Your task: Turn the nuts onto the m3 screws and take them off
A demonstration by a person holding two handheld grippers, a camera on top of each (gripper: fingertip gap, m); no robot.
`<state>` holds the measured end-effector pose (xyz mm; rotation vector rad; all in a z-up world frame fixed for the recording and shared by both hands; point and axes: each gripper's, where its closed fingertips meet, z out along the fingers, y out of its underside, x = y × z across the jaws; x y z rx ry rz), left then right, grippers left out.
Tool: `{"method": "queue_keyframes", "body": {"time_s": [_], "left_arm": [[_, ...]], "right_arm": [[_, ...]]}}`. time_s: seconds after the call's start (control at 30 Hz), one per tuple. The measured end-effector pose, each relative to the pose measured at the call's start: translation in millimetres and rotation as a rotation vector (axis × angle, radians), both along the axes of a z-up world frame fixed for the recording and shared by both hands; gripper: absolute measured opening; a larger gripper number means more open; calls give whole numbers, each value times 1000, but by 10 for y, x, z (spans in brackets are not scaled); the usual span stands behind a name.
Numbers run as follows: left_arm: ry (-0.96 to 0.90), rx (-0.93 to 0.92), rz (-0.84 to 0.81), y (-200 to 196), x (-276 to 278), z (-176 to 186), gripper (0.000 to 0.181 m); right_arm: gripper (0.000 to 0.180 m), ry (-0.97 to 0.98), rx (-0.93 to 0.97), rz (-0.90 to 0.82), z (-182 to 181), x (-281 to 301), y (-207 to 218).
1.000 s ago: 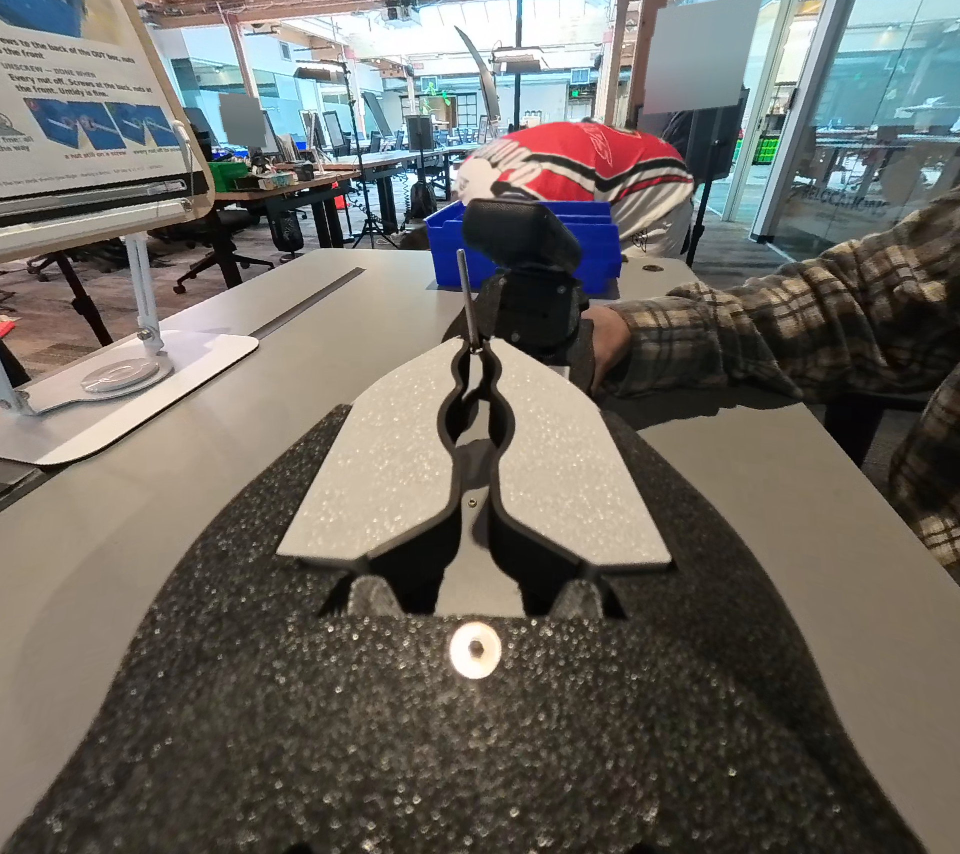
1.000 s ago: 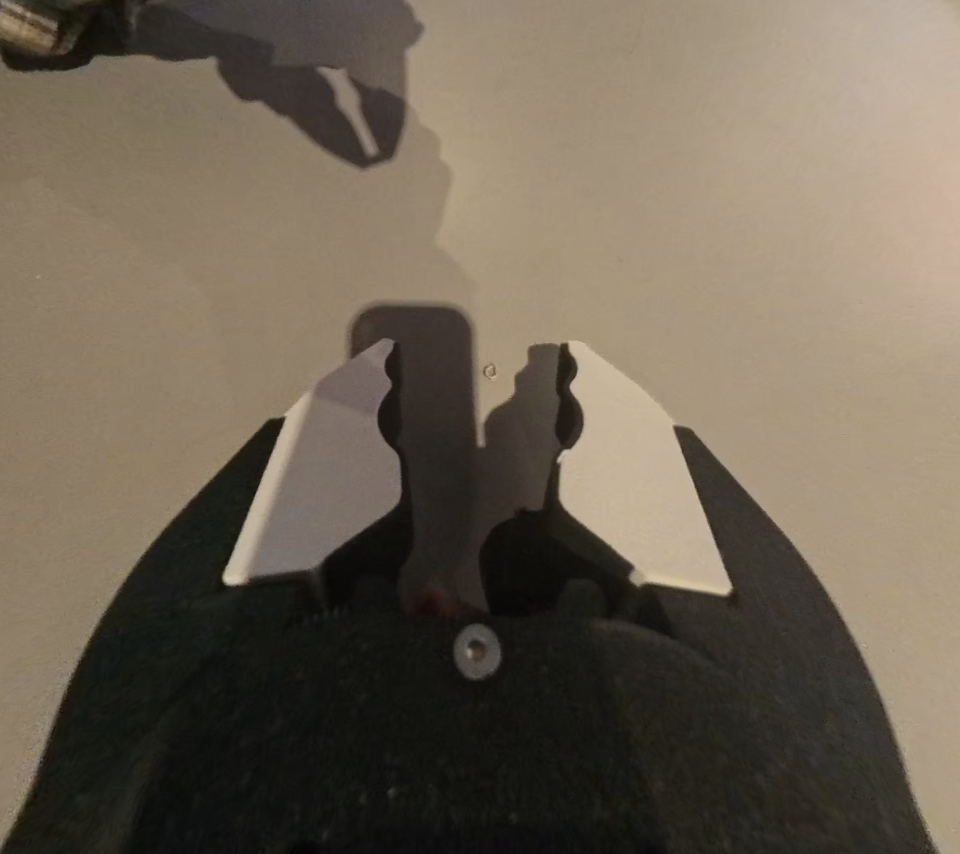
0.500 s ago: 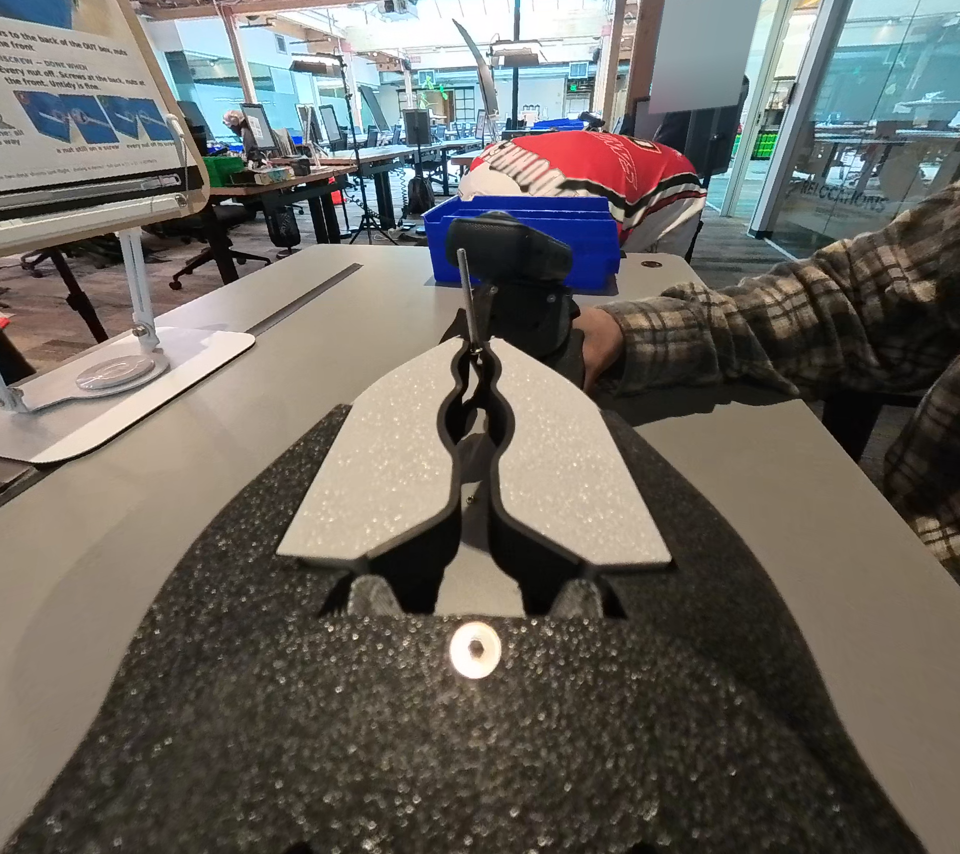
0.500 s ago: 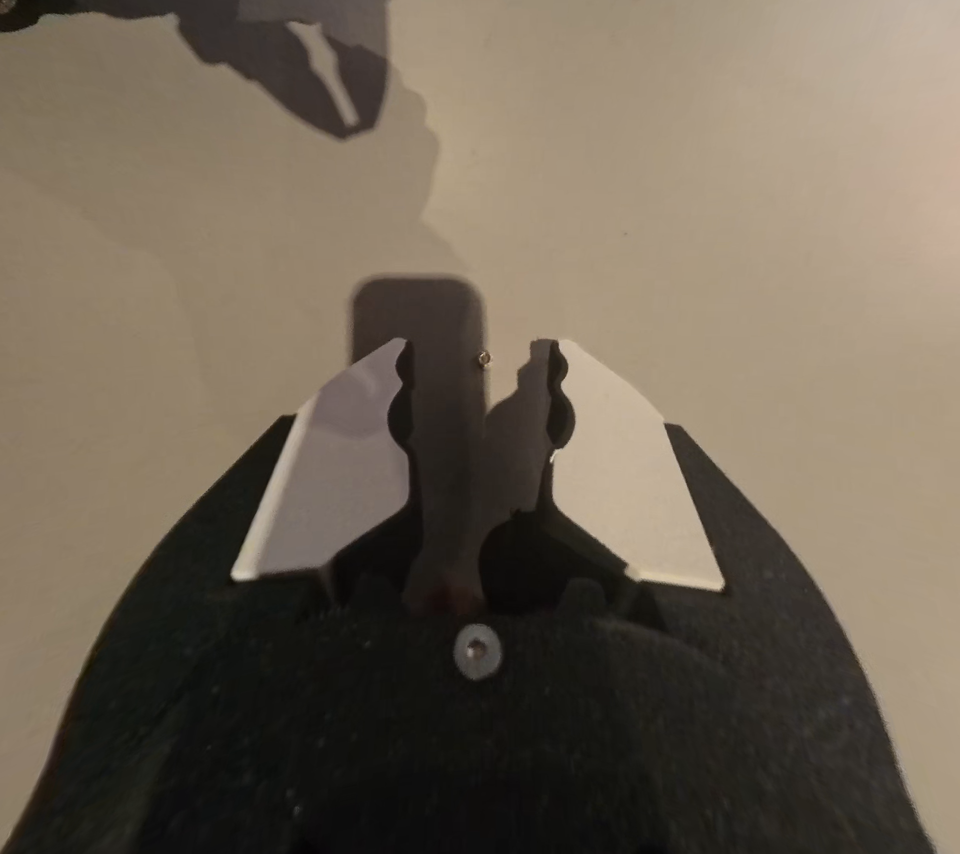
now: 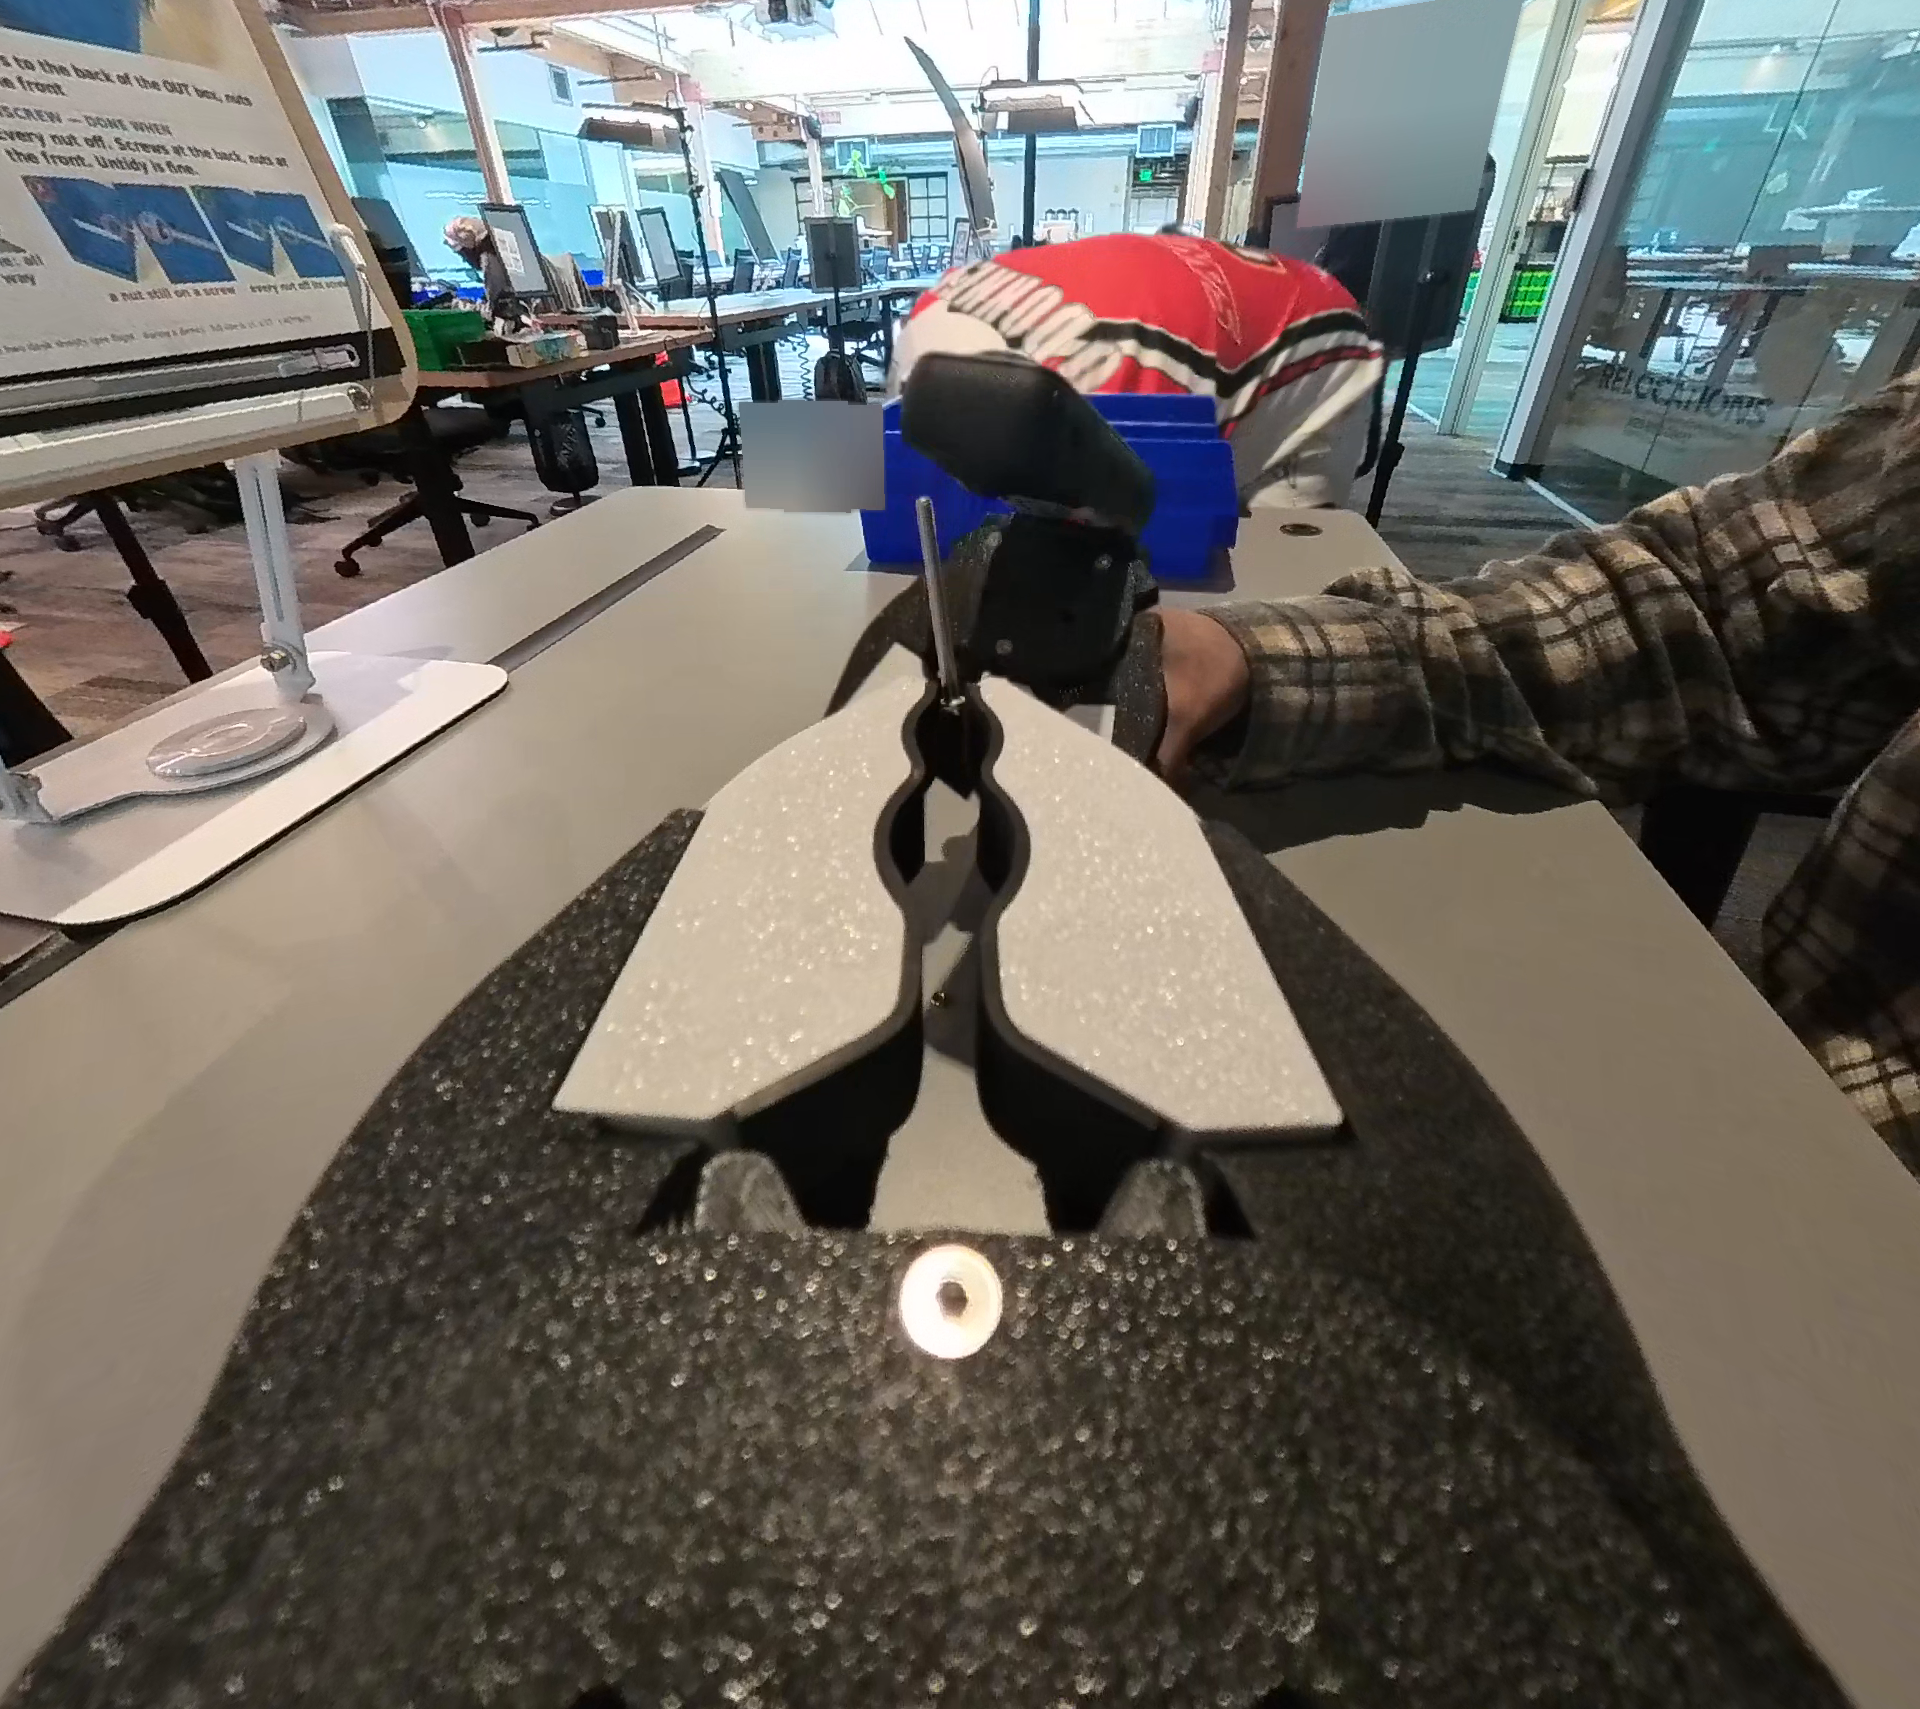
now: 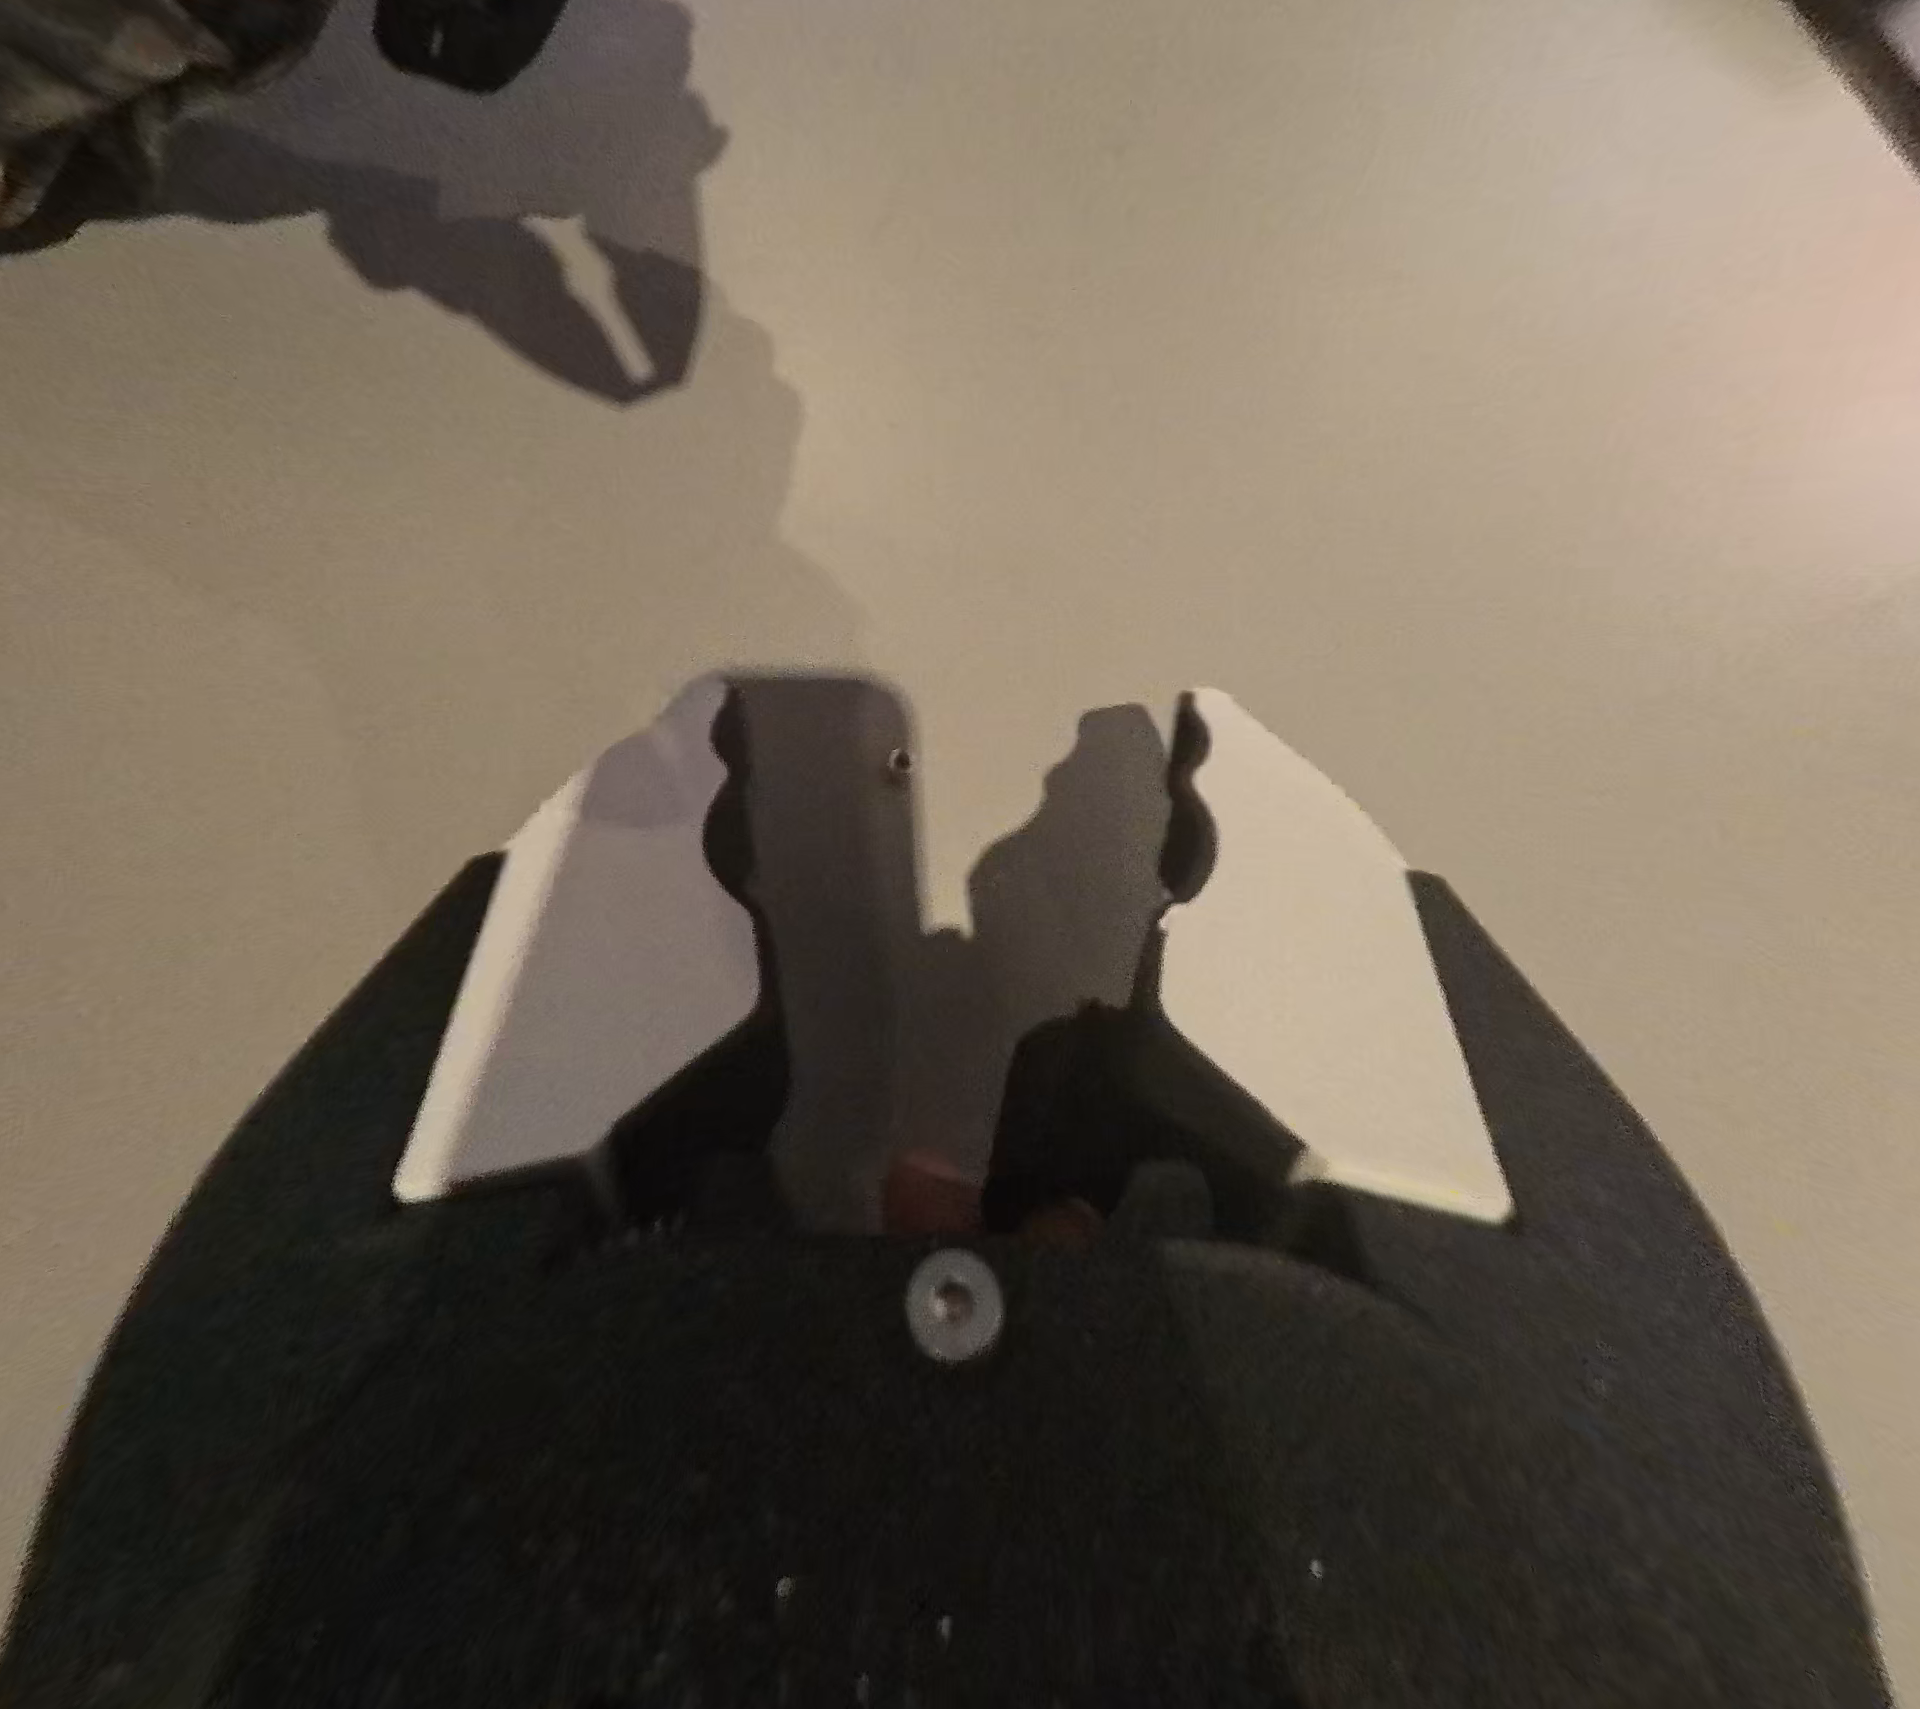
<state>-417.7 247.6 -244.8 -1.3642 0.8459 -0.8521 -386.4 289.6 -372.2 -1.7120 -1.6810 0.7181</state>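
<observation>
My left gripper [image 5: 951,709] is shut on a long thin M3 screw [image 5: 932,589], which stands upright from the fingertips, level above the grey table [image 5: 436,880]. A tiny nut [image 5: 940,996] lies on the table below, seen through the gap between the fingers. My right gripper [image 6: 951,703] points straight down at the table, open and empty. The same nut [image 6: 900,760] lies loose between its fingers, nearer the left one, in shadow. The right gripper's black body [image 5: 1049,547] shows just behind the screw in the left wrist view. The left gripper's black tip [image 6: 468,28] and the hand holding it show at the top left of the right wrist view.
A blue bin [image 5: 1195,464] stands at the table's far edge behind the grippers. An instruction board [image 5: 156,205] on a white stand base [image 5: 229,740] is at the left. A plaid sleeve [image 5: 1558,651] reaches in from the right. A person in a red jersey [image 5: 1143,319] bends beyond the table. One gripper's finger ends stand about 15 cm off the other's.
My right gripper has opened wider and shifted, so the nut now lies closer to its left finger. The left gripper still holds the screw upright, hardly moved.
</observation>
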Motion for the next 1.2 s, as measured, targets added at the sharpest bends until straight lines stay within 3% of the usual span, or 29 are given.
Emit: {"method": "queue_keyframes", "body": {"time_s": [0.03, 0.17, 0.67, 0.73, 0.9, 1.2], "left_arm": [[0, 0, 0, 0, 0, -1, 4], [0, -3, -1, 2, 3, -6, 4], [-1, -13, -1, 16, 1, -29, 4], [-5, -15, -1, 18, -4, -25, 4], [-8, -21, -1, 24, -15, -30, 4], [-11, -31, -4, 32, -21, -46, 4]], "right_arm": [[89, 10, 8, -20, 23, 0, 34], [107, 31, 25, -48, 78, 6, 84], [138, -49, 0, -9, -83, -1, -36], [140, -55, 1, -5, -93, -1, -44], [124, 3, 15, -1, 23, 4, -68], [128, -42, -48, -9, -14, 93, -99]]}}
